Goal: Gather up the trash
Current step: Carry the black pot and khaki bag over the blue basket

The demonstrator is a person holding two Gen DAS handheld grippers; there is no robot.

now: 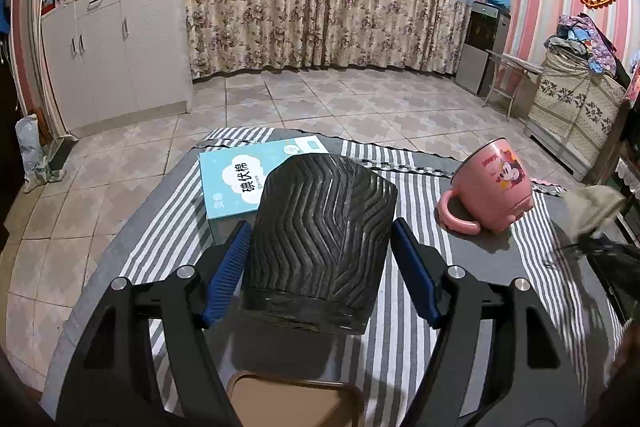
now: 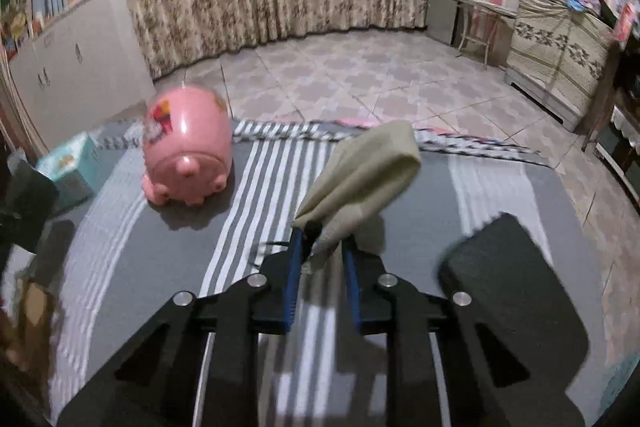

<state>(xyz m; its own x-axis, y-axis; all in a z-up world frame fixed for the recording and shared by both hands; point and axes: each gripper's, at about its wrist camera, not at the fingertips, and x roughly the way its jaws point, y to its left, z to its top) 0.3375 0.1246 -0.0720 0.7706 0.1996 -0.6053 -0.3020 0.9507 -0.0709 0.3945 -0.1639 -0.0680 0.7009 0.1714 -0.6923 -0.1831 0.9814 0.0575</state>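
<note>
though blurred, tissue (image 2: 360, 179) between fingers (image 2: 294, 267)

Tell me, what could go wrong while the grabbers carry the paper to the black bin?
The right gripper pinches only one corner of the crumpled paper, so it might slip out and fall on the striped cloth. The left gripper has its fingers beside the black bin, with a gap on one side, so the bin may wobble. The pink cup lies tipped nearby and could get bumped.
</note>
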